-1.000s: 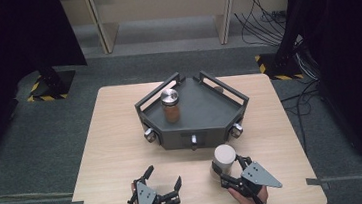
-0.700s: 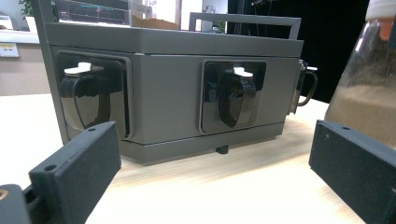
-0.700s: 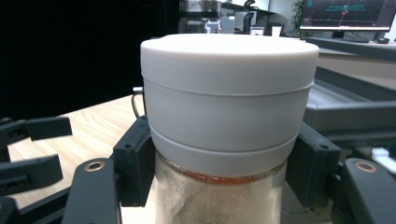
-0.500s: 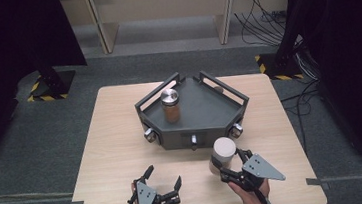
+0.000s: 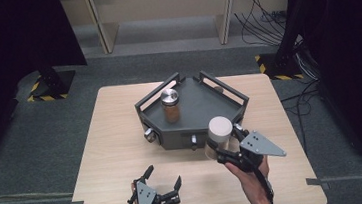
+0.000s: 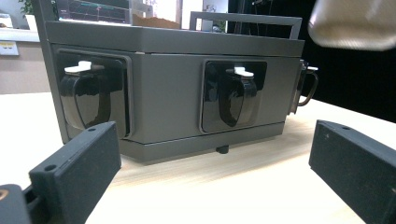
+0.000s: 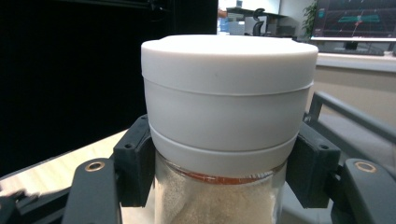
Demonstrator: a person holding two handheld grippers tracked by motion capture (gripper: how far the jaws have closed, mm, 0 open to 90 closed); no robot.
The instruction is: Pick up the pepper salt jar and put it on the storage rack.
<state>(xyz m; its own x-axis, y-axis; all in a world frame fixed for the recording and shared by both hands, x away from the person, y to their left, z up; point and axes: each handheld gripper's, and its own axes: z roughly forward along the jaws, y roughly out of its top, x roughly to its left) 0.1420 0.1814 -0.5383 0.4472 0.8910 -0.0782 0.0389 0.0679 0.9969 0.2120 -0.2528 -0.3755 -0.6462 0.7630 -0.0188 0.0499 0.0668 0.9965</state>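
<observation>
Above the table's near right part, my right gripper [image 5: 222, 153] clamps a white-lidded jar [image 5: 219, 132] of pale powder just under its lid, held upright off the wood, just in front of the grey tray [image 5: 204, 104]. My left gripper [image 5: 162, 183] rests low near the front edge, jaws wide with nothing between them. On the tray stands a metal-lidded jar [image 5: 171, 105], brown contents, probably a spice.

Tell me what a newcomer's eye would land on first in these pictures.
First, the white-lidded jar clamped in the right gripper, held in the air by the near right corner of the grey tray. Next, the metal-lidded jar of brown stuff standing on that tray, and the left gripper open near the table's front edge.
</observation>
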